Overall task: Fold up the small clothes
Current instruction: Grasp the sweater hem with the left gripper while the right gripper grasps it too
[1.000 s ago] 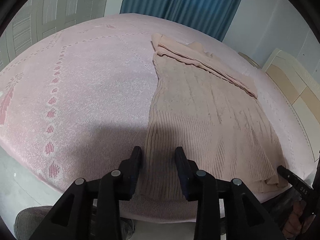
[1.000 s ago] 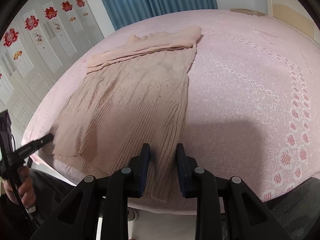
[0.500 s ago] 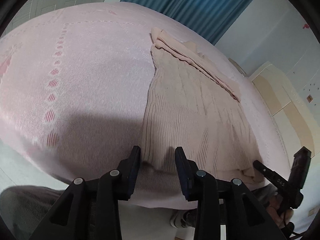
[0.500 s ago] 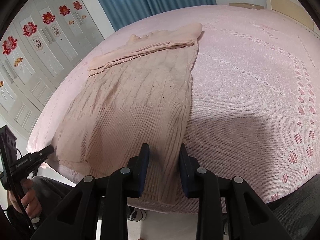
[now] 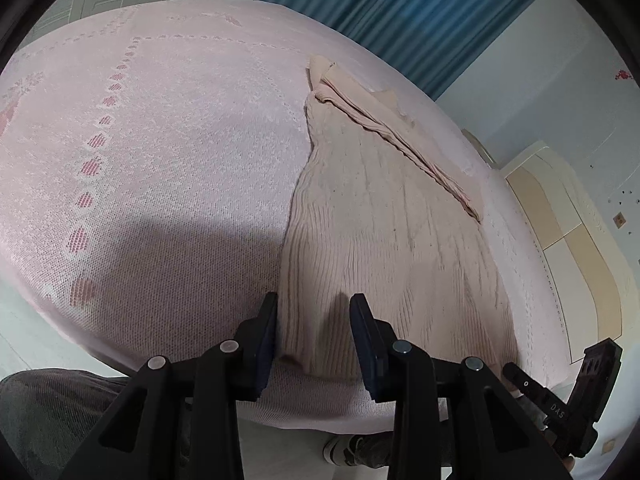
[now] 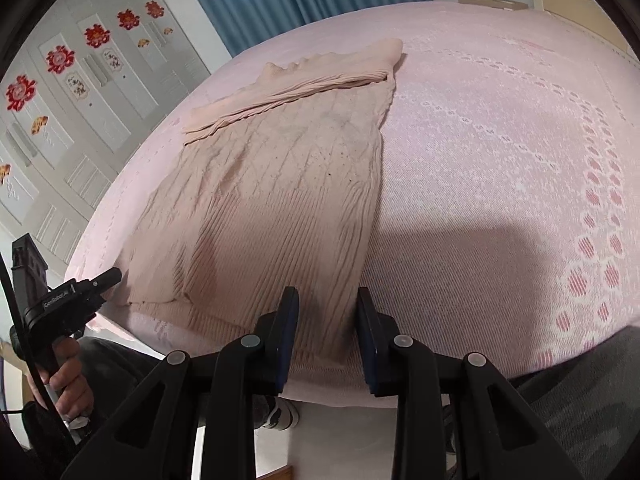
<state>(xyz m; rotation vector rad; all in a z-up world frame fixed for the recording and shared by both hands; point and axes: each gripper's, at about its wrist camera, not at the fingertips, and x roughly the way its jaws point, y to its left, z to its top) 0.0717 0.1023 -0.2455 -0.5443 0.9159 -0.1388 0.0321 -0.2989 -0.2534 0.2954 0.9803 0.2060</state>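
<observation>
On the pink bedspread (image 5: 152,184) lies a beige knitted dress (image 5: 384,248), flat, hem toward the near edge of the bed, top end toward the blue curtain (image 5: 420,8). One sleeve is folded across the upper part, running slantwise over the body. Cable pattern above, plain ribbing below.

Left gripper (image 5: 314,312): black fingers narrowly apart, hanging over the hem's left corner; the corner shows in the gap between the pads. Whether the pads touch the knit I cannot tell — probably just above it, nothing pinched.

Right gripper (image 6: 328,308): same narrow gap, placed over the hem's right corner, ribbed fabric visible between the fingers, no fold raised or gripped.

Both tools point down at a slant toward the near bed edge. From the right wrist view, a hand (image 6: 66,376) holds the left gripper's handle at lower left, its tip near the far hem corner.

Pale headboard (image 5: 560,216) beyond the right side of the bed; wardrobe doors with red flower stickers (image 6: 60,60) on the other side. A shoe (image 6: 280,416) on the floor below the bed edge
</observation>
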